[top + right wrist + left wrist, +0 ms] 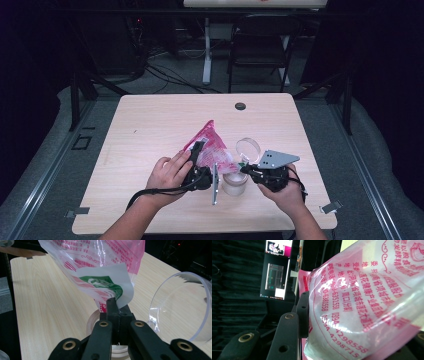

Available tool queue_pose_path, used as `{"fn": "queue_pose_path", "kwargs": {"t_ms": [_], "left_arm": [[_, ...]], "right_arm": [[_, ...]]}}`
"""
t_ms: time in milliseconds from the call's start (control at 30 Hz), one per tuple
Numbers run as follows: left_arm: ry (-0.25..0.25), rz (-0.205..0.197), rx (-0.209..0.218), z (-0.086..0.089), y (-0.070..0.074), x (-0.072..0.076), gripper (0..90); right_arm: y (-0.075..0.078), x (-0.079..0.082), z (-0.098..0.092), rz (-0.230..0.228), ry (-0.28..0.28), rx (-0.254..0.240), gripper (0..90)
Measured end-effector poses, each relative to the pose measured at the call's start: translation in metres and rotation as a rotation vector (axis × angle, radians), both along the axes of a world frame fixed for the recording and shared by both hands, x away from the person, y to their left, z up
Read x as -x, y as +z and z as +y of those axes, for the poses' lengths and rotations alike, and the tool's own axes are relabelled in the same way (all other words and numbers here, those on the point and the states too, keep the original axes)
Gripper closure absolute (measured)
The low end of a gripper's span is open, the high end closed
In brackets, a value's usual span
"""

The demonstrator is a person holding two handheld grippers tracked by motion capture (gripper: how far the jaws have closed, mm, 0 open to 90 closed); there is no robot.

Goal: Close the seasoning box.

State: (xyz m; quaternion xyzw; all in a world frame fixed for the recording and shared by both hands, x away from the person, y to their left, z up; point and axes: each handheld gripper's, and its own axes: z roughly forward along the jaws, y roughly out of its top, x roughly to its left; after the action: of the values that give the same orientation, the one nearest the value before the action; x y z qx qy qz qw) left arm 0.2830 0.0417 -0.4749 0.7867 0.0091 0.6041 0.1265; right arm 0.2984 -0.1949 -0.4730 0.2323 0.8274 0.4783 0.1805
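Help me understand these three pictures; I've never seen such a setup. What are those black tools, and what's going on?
A person sits at a wooden table with a hand-held gripper in each hand. One camera looks down from above; one rides on each gripper. The left gripper clamps a pink printed plastic bag around its middle. The right gripper pinches the bag's lower corner shut, above a small clear jar. The jar's clear round lid stands on edge beside it.

Both forearms are seen bare, no sleeves being worn. Each hand-held gripper, the left gripper [198,159] and the right gripper [245,168], is built of matt black links set with brass-coloured screws behind the jaws. A grey three-cornered plate with small holes is carried behind the right jaws, and a black cable is trailed behind the left ones.
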Motion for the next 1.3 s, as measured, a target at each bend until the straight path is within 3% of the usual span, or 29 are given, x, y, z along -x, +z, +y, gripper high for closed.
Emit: {"fn": "queue_pose_path", "kwargs": {"t_ms": [800, 1300], "left_arm": [[0.016, 0.041, 0.031, 0.003, -0.007, -0.001, 64.9], [0.039, 0.1, 0.065, 0.007, -0.016, -0.001, 65.2]], "right_arm": [[0.001, 0.001, 0.0, -0.012, -0.01, 0.0, 90.0], [0.0, 0.001, 0.002, -0.015, -0.008, -0.001, 90.0]]}}
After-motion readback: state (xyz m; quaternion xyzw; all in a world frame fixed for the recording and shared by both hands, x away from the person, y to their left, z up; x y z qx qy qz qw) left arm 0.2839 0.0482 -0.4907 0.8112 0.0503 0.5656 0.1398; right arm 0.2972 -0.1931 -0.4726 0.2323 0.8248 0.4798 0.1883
